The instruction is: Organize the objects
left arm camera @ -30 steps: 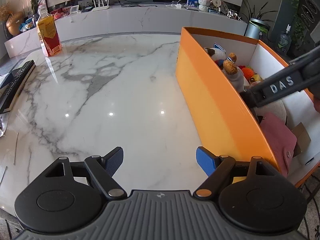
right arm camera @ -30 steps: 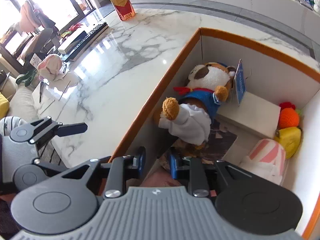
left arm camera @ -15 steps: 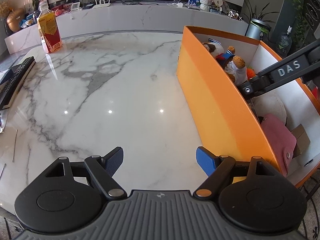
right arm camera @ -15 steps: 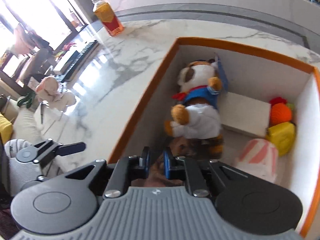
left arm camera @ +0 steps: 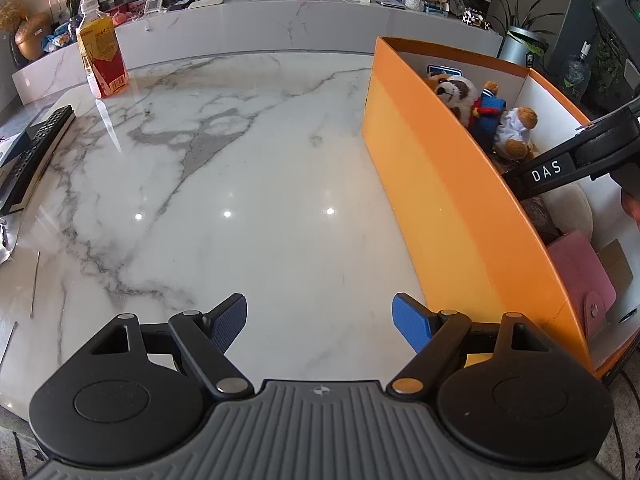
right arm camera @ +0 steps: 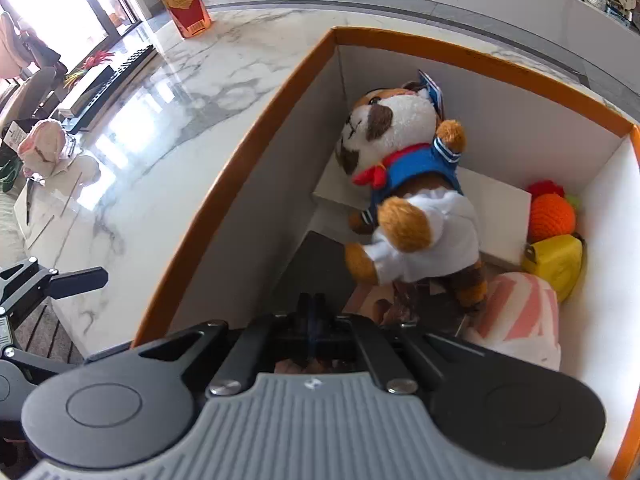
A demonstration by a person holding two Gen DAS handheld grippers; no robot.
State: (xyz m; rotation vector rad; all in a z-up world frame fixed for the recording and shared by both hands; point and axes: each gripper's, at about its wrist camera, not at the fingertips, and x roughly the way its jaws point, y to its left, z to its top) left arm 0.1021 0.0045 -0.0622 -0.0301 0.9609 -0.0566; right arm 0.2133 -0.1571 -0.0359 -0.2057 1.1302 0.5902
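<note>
mid-sort: right gripper (right arm camera: pixel 314 312) down inside box (right arm camera: pixel 240 160), pads together, nothing visibly pinched. left gripper (left arm camera: pixel 320 320) apart over table (left arm camera: pixel 240 160). next probably needed: reopening, picking a target.

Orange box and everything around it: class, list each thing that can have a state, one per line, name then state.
Orange box: open-topped, holding toys.
Plush dog: lying inside the box, dressed in blue and white.
Drink bottle: upright on the marble table, cap on.
Pink wallet: inside the box, snapped shut.
Left gripper: open, empty, over the table.
Right gripper: shut, reaching into the box; whether it pinches anything cannot be told.
</note>
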